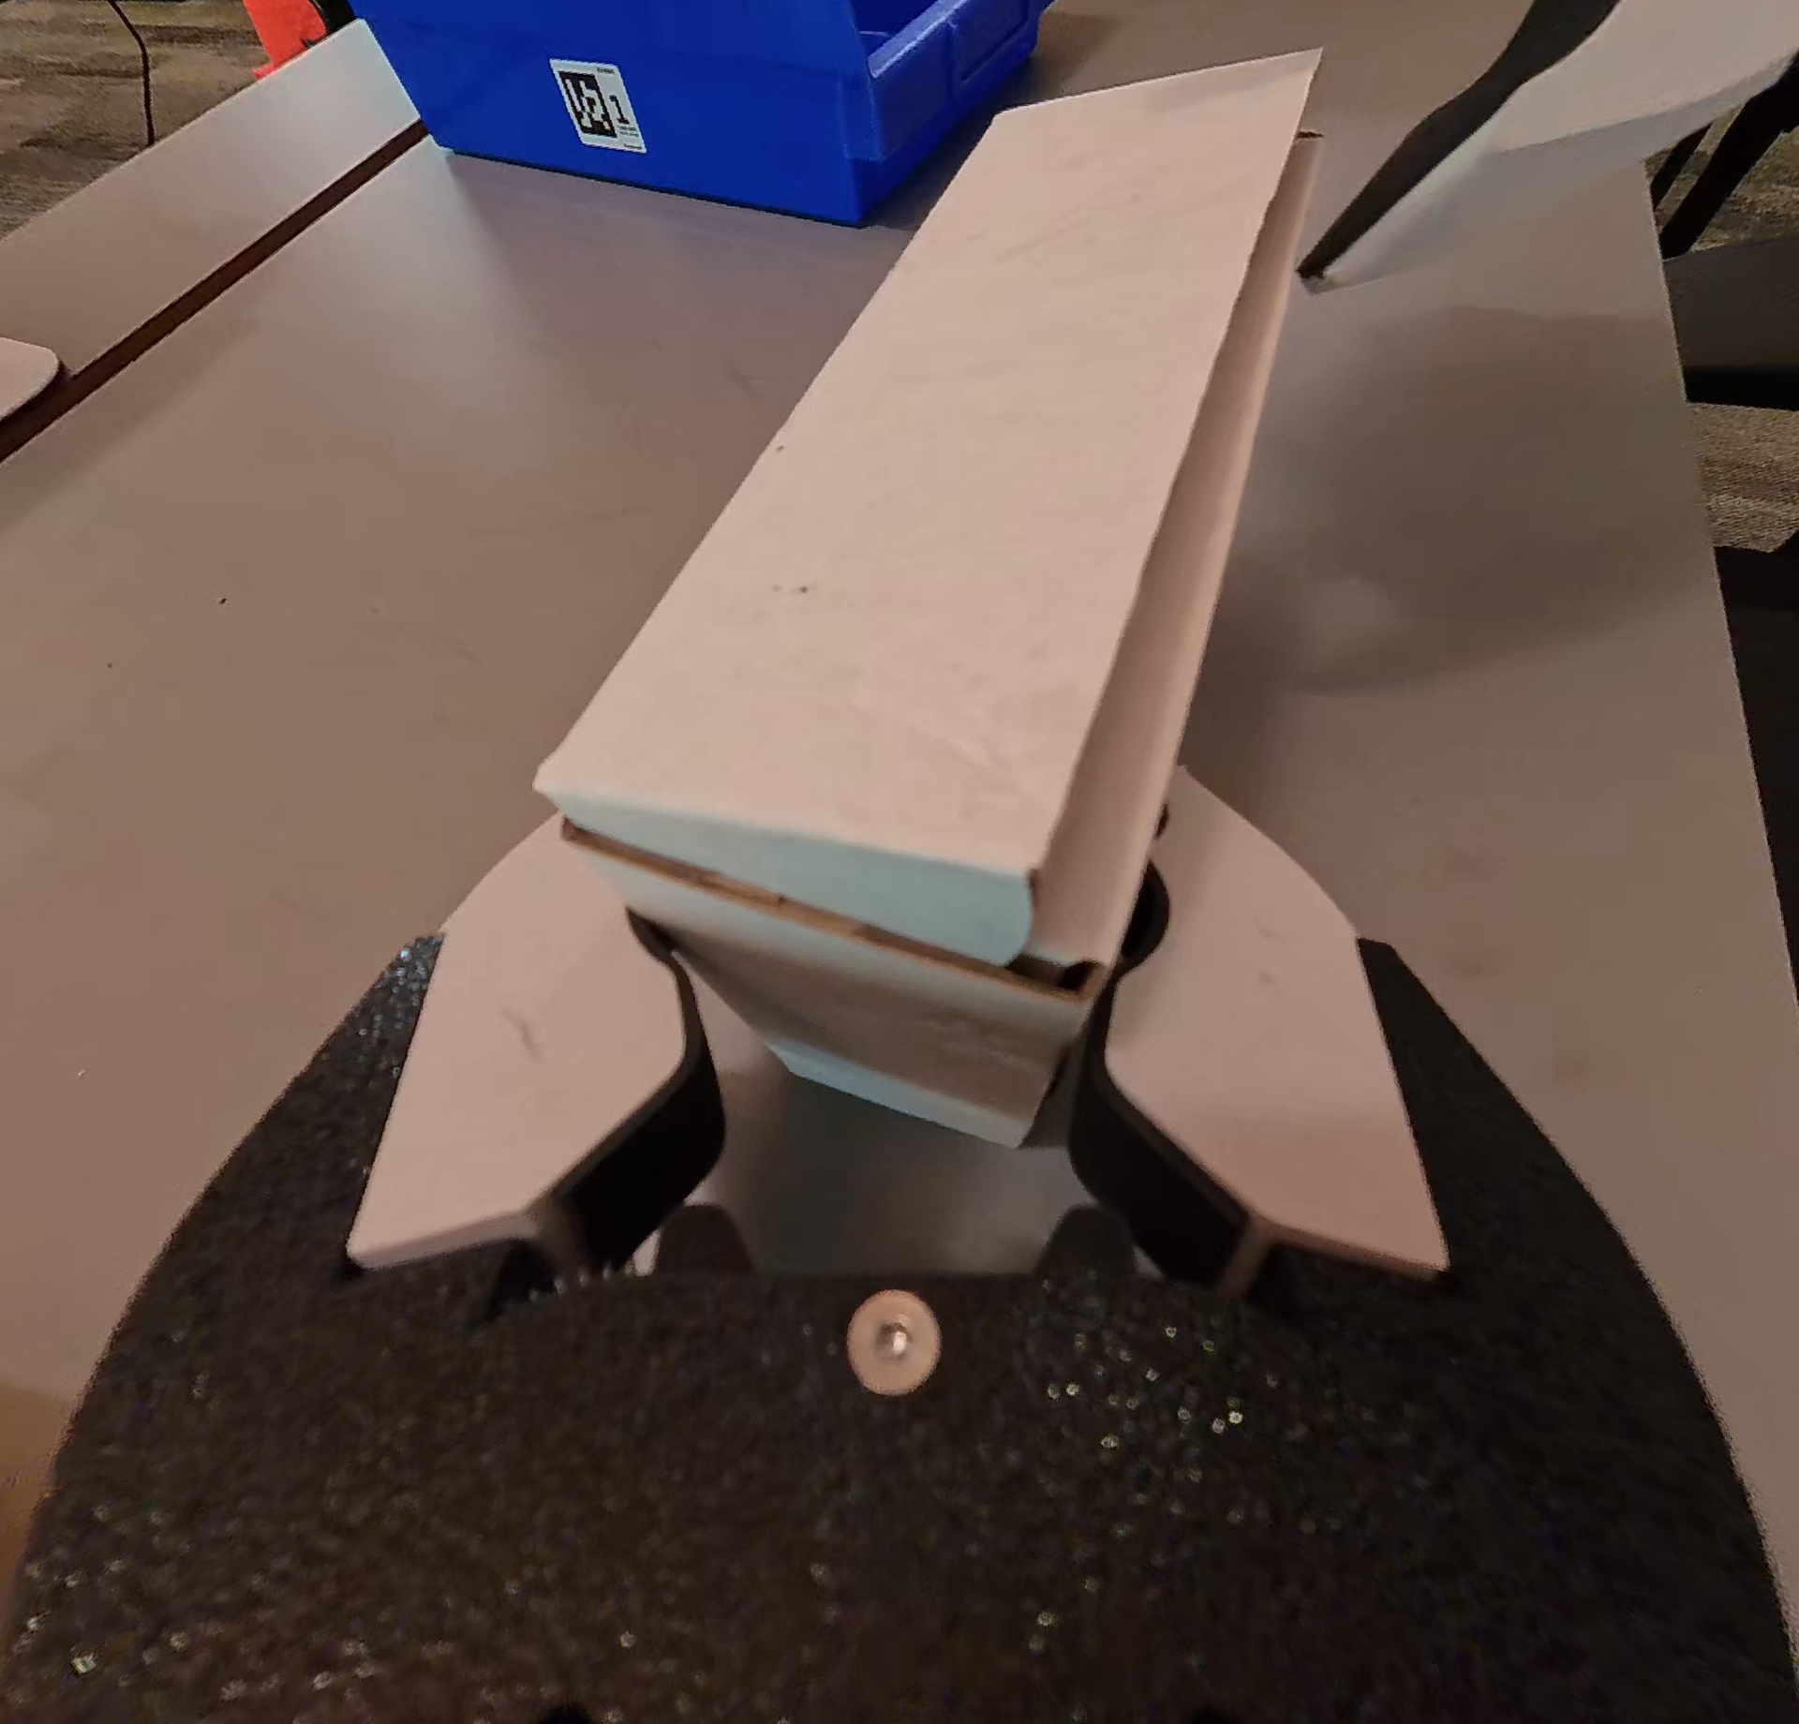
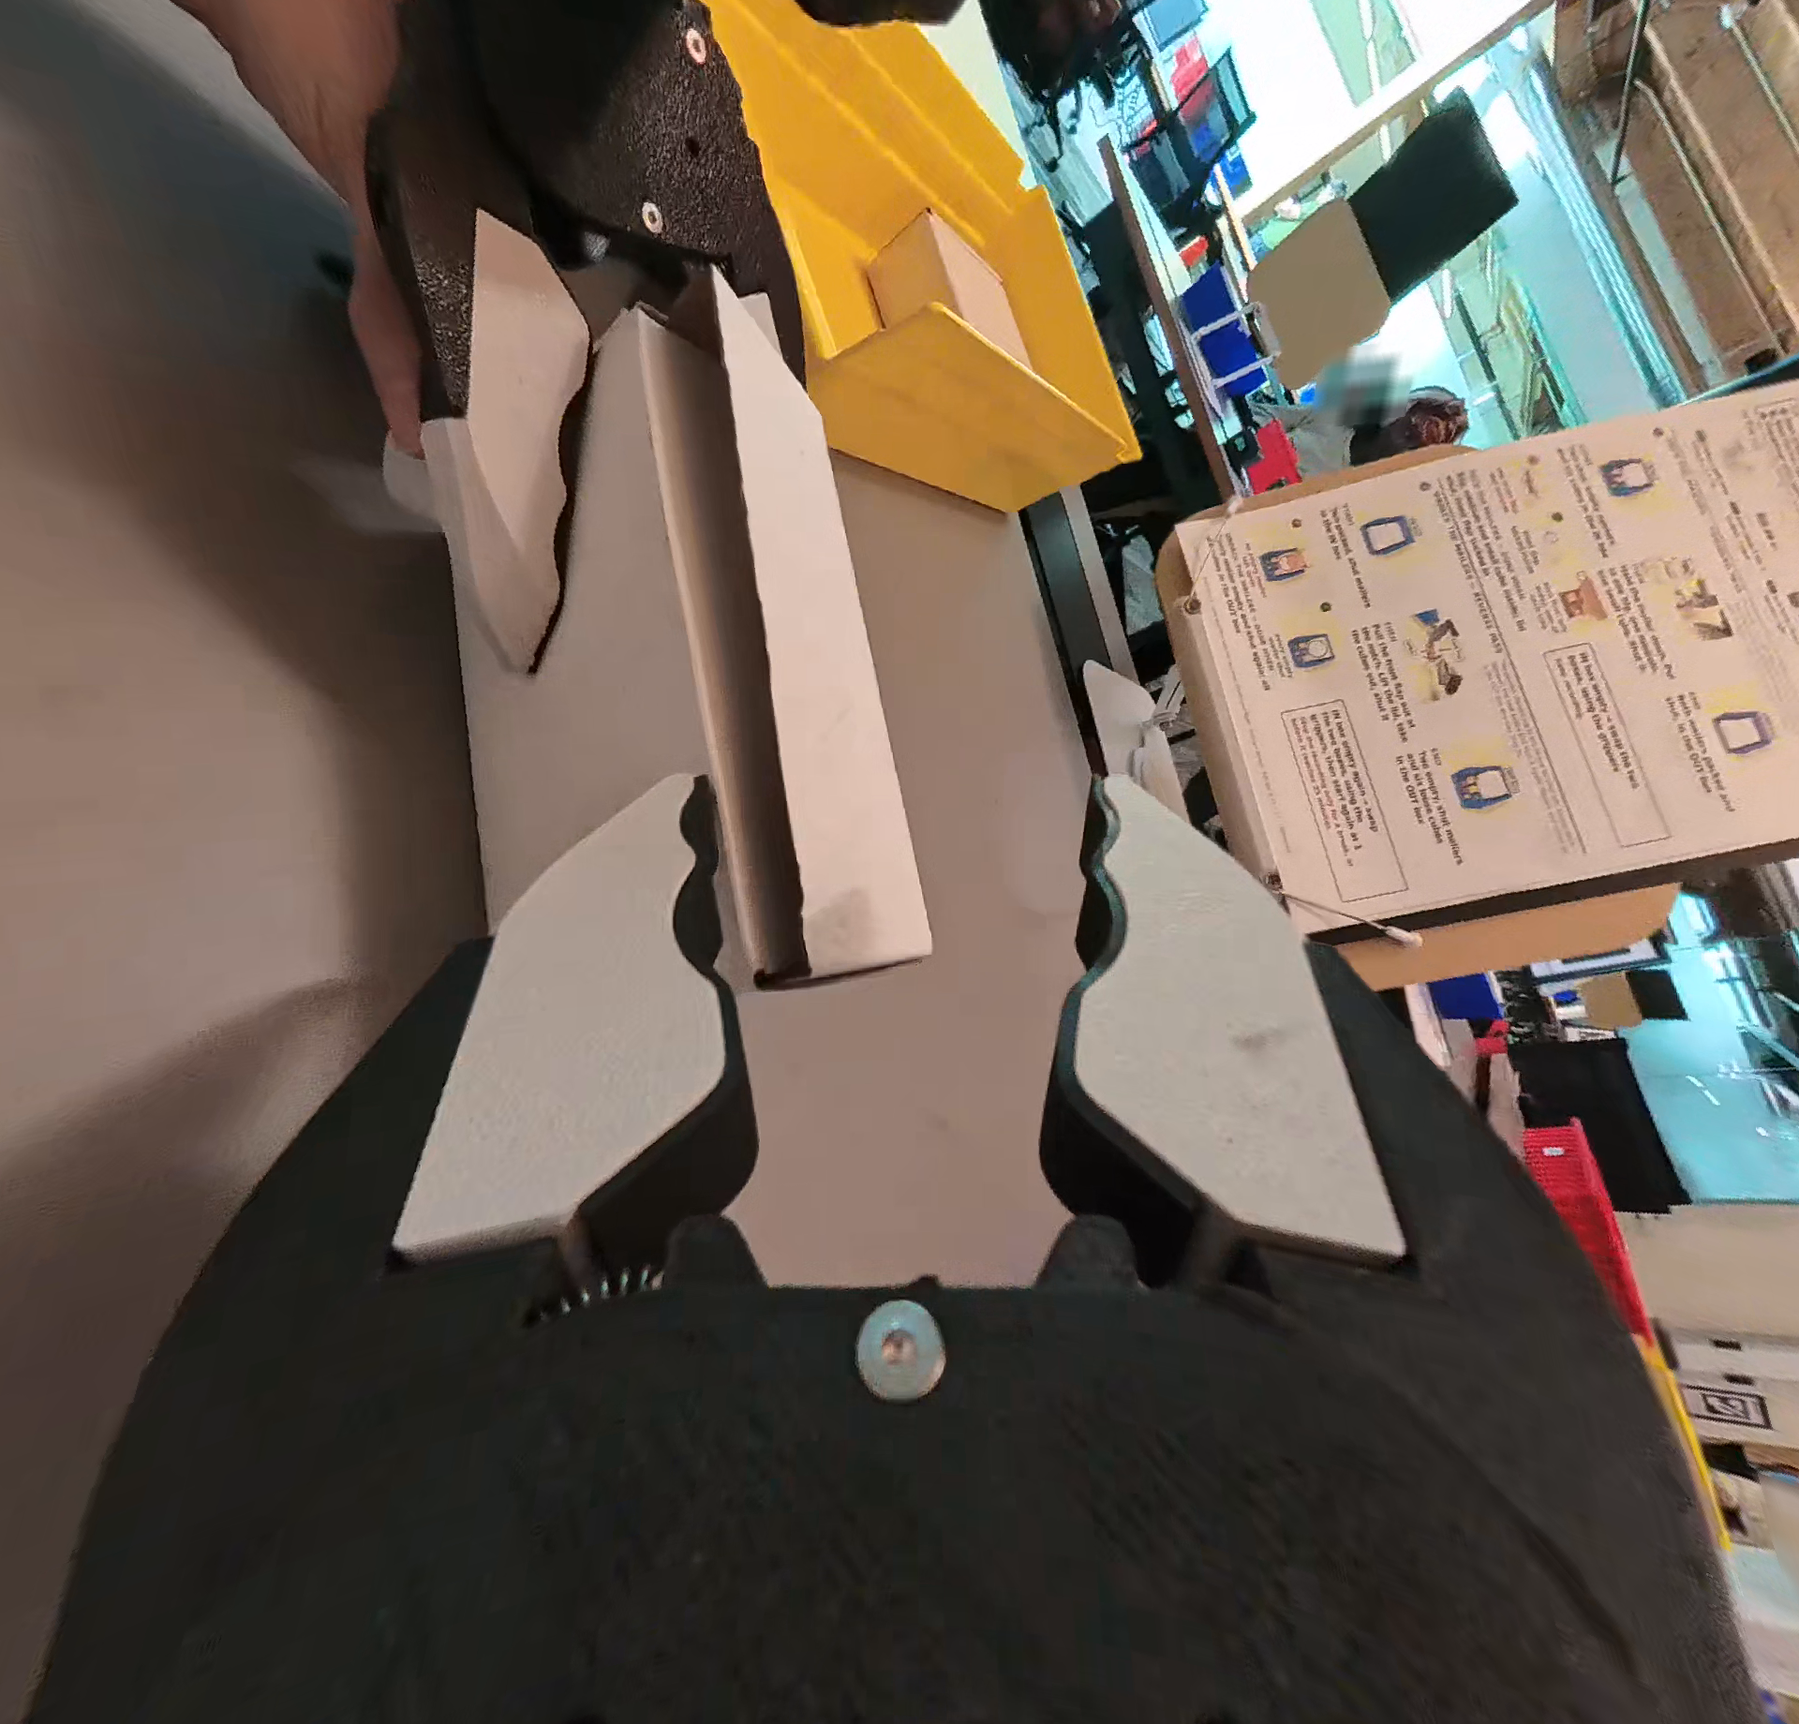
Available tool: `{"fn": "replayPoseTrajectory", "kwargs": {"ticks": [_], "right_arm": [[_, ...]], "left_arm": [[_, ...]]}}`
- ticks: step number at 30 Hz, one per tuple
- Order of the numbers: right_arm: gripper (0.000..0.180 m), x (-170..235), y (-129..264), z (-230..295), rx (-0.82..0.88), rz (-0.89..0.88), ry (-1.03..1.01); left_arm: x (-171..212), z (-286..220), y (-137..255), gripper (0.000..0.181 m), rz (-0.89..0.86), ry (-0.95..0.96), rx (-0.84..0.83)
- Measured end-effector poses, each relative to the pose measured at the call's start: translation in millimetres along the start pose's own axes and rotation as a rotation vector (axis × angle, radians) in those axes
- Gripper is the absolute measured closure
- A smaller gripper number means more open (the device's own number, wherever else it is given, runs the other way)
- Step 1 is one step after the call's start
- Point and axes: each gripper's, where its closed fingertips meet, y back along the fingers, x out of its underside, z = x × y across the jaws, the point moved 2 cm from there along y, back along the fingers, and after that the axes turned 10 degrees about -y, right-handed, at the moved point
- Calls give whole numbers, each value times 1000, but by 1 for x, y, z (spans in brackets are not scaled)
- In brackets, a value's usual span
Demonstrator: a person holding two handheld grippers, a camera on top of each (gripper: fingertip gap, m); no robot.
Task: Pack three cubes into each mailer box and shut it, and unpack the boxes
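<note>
My left gripper [image 1: 866, 860] is shut on the near end of a long white mailer box [image 1: 935, 470], one finger on each side. The box points away from me, slightly tilted, and its lid is down but a little ajar along the right edge. In the right wrist view the same box [image 2: 808, 665] runs from my left gripper [image 2: 633, 470] at the far end towards my right gripper [image 2: 900, 801]. My right gripper is open and empty, and the box's free end lies between its jaws, close to the left finger. No cubes show outside the box.
A blue bin [image 1: 681, 52] stands on the grey table [image 1: 292, 558] beyond the box. A yellow bin [image 2: 973, 392] holds a tan block [image 2: 925, 261]. A hand [image 2: 389, 383] holds the left gripper. An instruction sheet on cardboard [image 2: 1509, 665] hangs at the right, past the table edge.
</note>
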Motion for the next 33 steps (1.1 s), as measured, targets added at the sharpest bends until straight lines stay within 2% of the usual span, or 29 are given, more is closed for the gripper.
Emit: {"fn": "replayPoseTrajectory", "kwargs": {"ticks": [3, 6, 11, 13, 15, 16, 21, 26, 30, 33], "right_arm": [[110, -5, -3, -1, 22, -3, 29], [125, -5, -6, -5, 55, 32, 93], [139, 2, -9, -2, 17, 96, 152], [148, 4, -10, 1, 0, 125, 155], [170, 8, -12, 8, -47, 172, 158], [175, 9, -13, 9, -43, 181, 163], [175, 9, -16, 8, -55, 186, 122], [175, 6, -18, 9, -68, 199, 147], [175, 5, -20, 10, -62, 189, 145], [175, 5, -19, 10, -56, 198, 172]], "left_arm": [[0, 1, 0, 92, 2, 4, -5], [0, 0, 0, 94, 1, -1, -5], [0, 0, -1, 95, 3, -2, -9], [0, 1, -1, 95, 5, -3, -12], [1, 1, -1, 95, 7, -4, -19], [1, 1, 0, 95, 6, -4, -22], [-1, 5, 0, 93, -1, -3, -72], [-14, 6, 2, 88, -119, 195, 15], [-5, 14, -4, 79, -15, 83, -130], [-5, 13, -5, 84, -18, 76, -106]]}}
